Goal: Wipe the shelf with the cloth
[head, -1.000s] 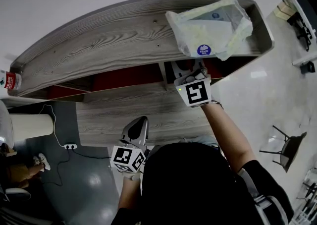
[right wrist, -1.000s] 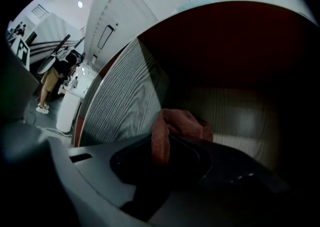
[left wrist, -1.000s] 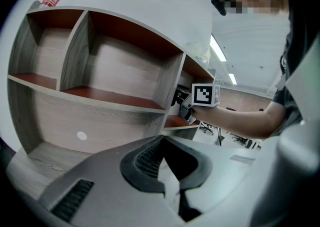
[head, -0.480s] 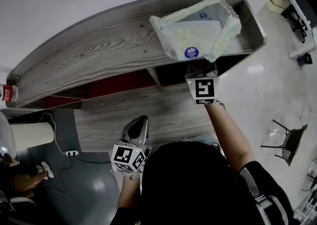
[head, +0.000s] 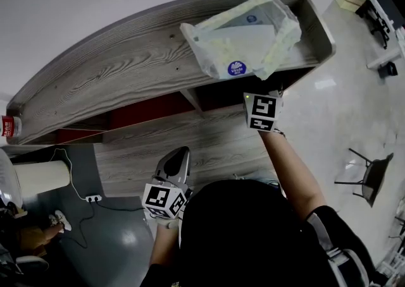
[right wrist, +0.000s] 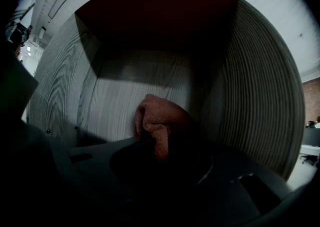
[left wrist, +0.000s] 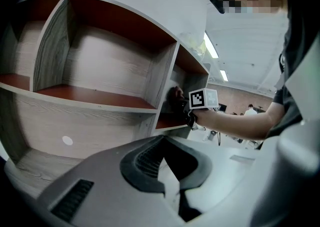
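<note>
The grey wood shelf unit (head: 126, 64) has red-lined compartments. My right gripper (right wrist: 152, 143) reaches level into the upper right compartment (left wrist: 182, 76), shut on a bunched pinkish-red cloth (right wrist: 159, 121) in front of the grey back wall. In the head view only its marker cube (head: 263, 113) shows below the top board; the jaws and cloth are hidden there. My left gripper (head: 180, 156) hangs low in front of the shelf unit, near my chest. Its jaws meet with nothing between them (left wrist: 172, 193).
A clear plastic bag with a white pack (head: 243, 36) lies on the top board above the right compartment. A red-labelled bottle (head: 7, 124) stands at the board's left end. A white cylinder (head: 35, 175), a power strip (head: 93, 198) and a chair (head: 367, 175) are on the floor.
My right gripper has gone down and deeper into the right compartment; its jaws, seen in front of the opening before, are now hidden under the top board. The left gripper has hardly shifted.
</note>
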Demonstrator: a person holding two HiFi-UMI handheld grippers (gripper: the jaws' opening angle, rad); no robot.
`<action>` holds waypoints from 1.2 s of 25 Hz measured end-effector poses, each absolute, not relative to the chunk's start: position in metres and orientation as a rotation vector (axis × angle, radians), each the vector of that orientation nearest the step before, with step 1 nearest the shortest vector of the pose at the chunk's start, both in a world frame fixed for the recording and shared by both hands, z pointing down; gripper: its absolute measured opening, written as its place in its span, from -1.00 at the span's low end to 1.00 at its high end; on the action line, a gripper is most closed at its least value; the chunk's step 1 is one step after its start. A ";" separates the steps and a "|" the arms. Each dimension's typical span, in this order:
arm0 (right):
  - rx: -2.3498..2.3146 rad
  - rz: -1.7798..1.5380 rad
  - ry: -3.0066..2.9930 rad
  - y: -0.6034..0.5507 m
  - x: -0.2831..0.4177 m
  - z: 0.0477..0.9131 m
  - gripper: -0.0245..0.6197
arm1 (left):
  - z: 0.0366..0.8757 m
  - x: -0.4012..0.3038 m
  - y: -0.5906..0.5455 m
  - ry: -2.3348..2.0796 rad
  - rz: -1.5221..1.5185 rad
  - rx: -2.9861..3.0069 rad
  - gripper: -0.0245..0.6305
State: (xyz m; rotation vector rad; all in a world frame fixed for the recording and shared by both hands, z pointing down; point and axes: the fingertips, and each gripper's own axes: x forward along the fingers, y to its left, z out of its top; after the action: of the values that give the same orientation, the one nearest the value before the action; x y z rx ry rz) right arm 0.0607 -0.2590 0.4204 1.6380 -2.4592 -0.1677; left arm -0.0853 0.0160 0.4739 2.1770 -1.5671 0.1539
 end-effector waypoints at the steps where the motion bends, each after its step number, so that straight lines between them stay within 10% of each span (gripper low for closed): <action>1: 1.631 -0.149 -2.443 -0.260 0.062 0.425 -0.73 | 0.474 -0.086 0.016 -1.568 0.154 2.175 -0.91; 30: 0.835 -0.264 -2.350 -0.212 -0.069 0.492 -0.72 | 0.480 -0.108 0.045 -1.668 0.130 2.071 -0.91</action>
State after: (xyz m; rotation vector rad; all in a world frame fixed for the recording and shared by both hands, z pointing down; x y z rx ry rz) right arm -0.0691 -0.2123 0.4919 0.8347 -2.3498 -0.2637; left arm -0.1080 0.0447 0.4799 2.0712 -1.6680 0.1298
